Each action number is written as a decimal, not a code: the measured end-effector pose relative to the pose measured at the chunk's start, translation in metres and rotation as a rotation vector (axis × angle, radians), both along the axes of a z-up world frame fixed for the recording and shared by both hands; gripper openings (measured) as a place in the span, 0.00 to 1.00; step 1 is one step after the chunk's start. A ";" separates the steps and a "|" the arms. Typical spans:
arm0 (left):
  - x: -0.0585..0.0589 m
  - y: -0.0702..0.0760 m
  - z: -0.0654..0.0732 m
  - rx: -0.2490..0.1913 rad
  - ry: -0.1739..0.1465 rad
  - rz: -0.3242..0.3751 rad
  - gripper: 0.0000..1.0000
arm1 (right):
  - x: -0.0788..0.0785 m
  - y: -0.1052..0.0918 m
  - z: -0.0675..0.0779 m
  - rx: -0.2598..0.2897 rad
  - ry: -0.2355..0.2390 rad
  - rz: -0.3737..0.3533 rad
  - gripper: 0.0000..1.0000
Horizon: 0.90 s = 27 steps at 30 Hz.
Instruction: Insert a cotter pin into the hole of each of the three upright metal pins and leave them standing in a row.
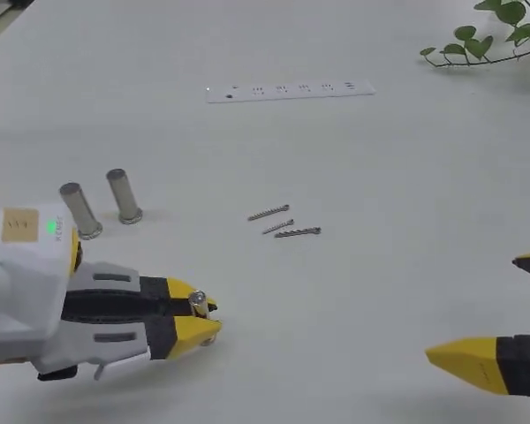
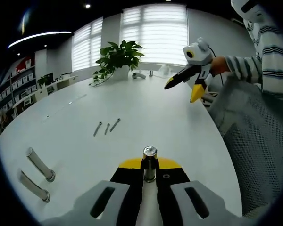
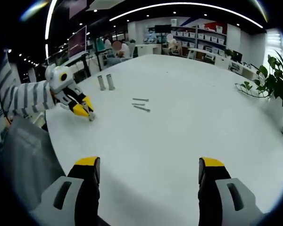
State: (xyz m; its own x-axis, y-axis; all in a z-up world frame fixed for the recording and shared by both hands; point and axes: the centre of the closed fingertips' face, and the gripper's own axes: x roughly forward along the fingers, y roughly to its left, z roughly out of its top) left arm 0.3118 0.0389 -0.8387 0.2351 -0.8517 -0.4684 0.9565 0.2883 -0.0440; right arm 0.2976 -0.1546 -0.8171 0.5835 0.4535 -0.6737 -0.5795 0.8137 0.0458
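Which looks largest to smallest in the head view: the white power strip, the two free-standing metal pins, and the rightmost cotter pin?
1. white power strip, largest, though farthest away.
2. left standing pin and right standing pin: alike, not ranked.
3. rightmost cotter pin, thinnest and smallest.
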 end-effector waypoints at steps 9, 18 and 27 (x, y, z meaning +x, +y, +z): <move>-0.002 0.002 0.001 -0.036 0.037 0.047 0.09 | 0.004 0.000 0.003 -0.005 -0.009 0.017 0.87; -0.008 0.009 0.003 -0.023 0.057 0.081 0.36 | 0.008 0.005 0.009 -0.003 -0.022 0.047 0.87; -0.017 0.027 0.017 -0.070 0.088 0.166 0.61 | 0.012 0.005 0.007 -0.054 -0.018 0.134 0.87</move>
State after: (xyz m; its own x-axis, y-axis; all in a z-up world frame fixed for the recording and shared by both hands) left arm 0.2945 0.0659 -0.8221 0.3358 -0.8356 -0.4348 0.8876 0.4352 -0.1510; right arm 0.3095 -0.1495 -0.8104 0.5325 0.4915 -0.6891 -0.6832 0.7302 -0.0072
